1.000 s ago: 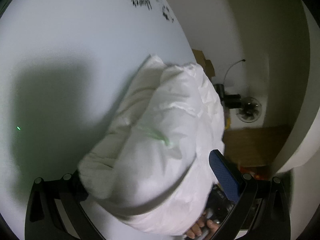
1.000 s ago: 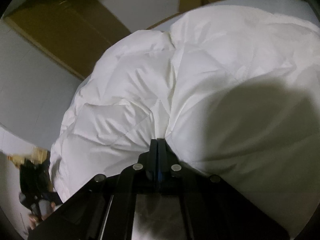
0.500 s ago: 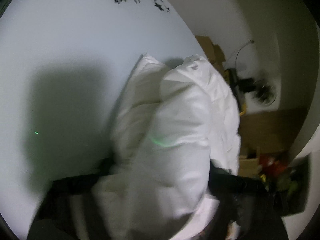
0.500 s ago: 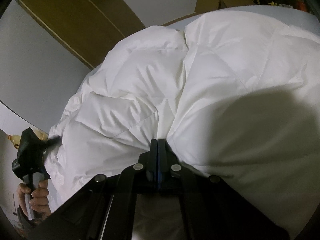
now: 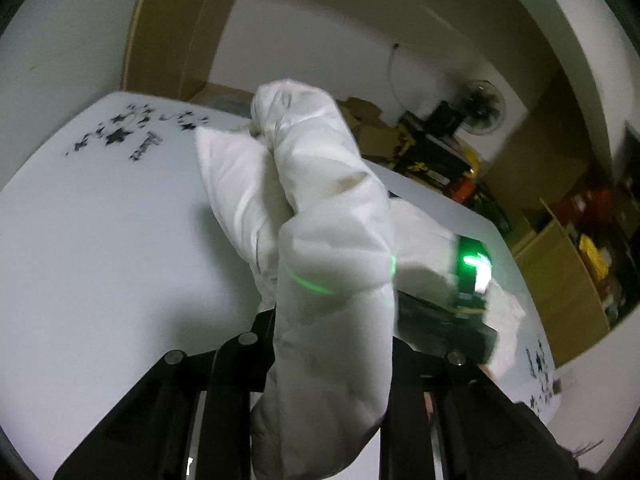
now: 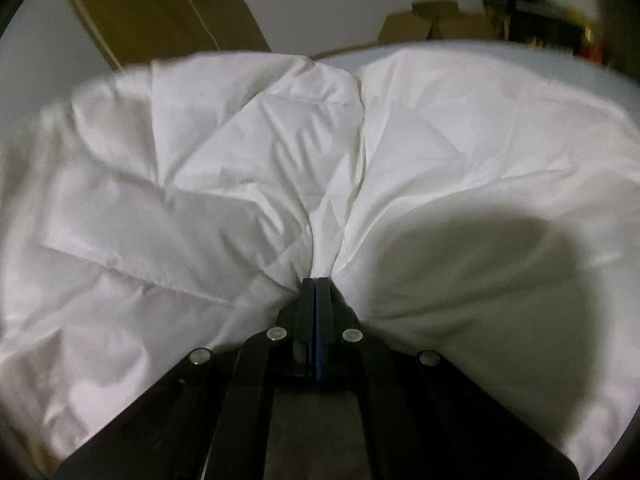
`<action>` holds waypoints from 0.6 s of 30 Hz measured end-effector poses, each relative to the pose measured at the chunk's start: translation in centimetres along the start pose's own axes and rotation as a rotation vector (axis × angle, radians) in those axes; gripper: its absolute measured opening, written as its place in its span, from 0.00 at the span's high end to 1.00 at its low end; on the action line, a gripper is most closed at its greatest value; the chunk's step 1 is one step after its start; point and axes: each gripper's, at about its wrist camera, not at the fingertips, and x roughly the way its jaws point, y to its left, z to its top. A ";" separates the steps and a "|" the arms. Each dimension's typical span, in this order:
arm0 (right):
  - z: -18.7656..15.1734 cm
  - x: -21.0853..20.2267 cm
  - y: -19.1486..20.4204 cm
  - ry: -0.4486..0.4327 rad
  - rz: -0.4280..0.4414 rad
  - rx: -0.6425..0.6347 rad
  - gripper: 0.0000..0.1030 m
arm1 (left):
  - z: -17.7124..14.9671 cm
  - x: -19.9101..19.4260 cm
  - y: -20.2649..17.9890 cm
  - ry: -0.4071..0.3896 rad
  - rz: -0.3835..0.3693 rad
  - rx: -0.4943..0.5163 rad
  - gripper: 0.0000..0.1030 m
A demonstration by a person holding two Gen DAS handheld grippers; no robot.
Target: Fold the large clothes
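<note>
Right gripper (image 6: 316, 280) clamped on white quilt (image 6: 260, 152), left gripper (image 5: 332, 320) gripping quilt, table print unreadable

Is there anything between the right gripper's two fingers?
Yes. In the right wrist view, the right gripper is shut on a pinched fold of the white quilted garment.

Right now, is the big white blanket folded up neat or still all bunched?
Bunched. The white blanket puckers into creases at the right hand-held gripper; another thick wad drapes over the left hand-held gripper.
</note>
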 end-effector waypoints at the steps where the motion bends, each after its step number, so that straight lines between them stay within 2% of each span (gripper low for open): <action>1: 0.0 0.0 0.6 0.002 -0.013 -0.031 1.00 | -0.1 -0.2 -0.3 -0.006 0.001 -0.004 0.80; 3: 0.5 -0.5 0.0 0.042 0.057 0.007 1.00 | -0.3 -1.0 -0.9 -0.013 0.007 0.015 0.80; 4: 0.6 -1.7 -1.3 0.047 0.117 0.103 0.99 | -0.3 -0.9 -0.7 -0.013 0.007 0.016 0.80; 5: 0.4 -2.8 -2.2 0.034 0.143 0.162 0.99 | -0.3 -1.0 -0.7 -0.007 0.010 0.022 0.80; 7: -0.6 -4.0 -2.3 0.030 0.159 0.193 0.99 | 0.3 -0.2 -0.6 -0.002 0.020 0.028 0.80; 9: -1.8 -3.3 -1.4 0.058 0.150 0.177 0.99 | 0.5 0.0 -0.8 0.004 0.022 0.030 0.80; 12: -2.6 -1.7 -0.2 0.017 0.107 0.134 1.00 | 0.9 -0.2 -2.2 0.005 0.007 0.024 0.80; 15: -1.9 -1.4 -0.1 0.053 0.162 0.130 1.00 | 1.8 -0.2 -4.0 -0.008 0.001 0.034 0.80; 16: -1.4 -2.2 -1.3 0.076 0.217 0.188 0.99 | 2.0 -0.2 -4.6 -0.013 0.002 0.044 0.80; 18: -1.2 -4.7 -3.0 0.009 0.215 0.249 0.96 | 2.3 -0.3 -5.9 -0.016 -0.004 0.061 0.80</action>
